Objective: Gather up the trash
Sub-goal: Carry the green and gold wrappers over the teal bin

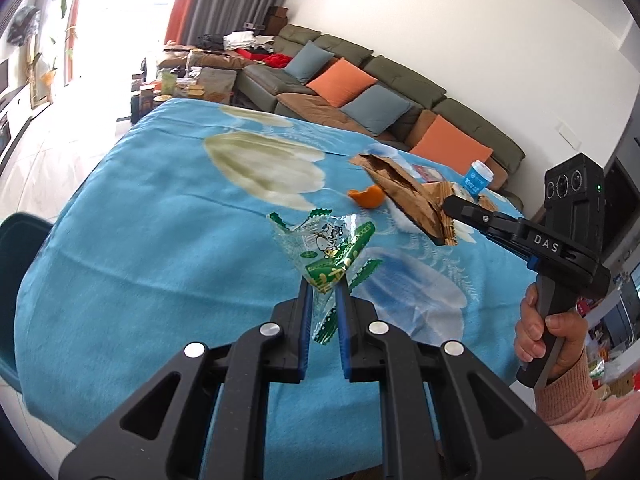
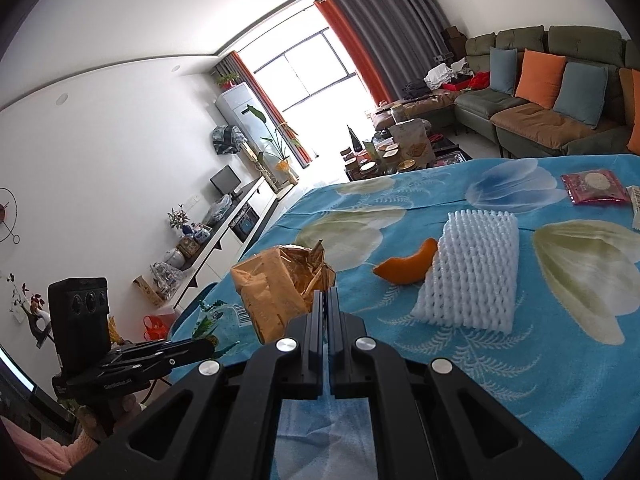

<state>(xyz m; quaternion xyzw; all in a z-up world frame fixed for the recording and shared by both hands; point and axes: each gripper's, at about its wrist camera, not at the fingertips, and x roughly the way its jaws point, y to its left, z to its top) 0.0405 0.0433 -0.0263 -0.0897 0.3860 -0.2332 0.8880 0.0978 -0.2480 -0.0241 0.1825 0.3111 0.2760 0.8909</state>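
My left gripper [image 1: 323, 285] is shut on a clear green-printed snack wrapper [image 1: 326, 246] and holds it above the blue flowered tablecloth [image 1: 160, 248]. My right gripper [image 2: 326, 294] is shut on a crumpled brown and gold wrapper [image 2: 280, 284], held above the cloth; it also shows in the left wrist view [image 1: 404, 194]. An orange peel [image 2: 408, 264] and a white foam fruit net [image 2: 472, 272] lie on the cloth. The left gripper with its green wrapper [image 2: 212, 316] shows at lower left in the right wrist view.
A pink snack packet [image 2: 592, 188] lies at the far right of the table. A small blue and white cup [image 1: 478, 178] stands at the far table edge. A dark teal chair back [image 1: 16, 280] is at the left. A sofa with cushions [image 1: 360, 92] stands behind.
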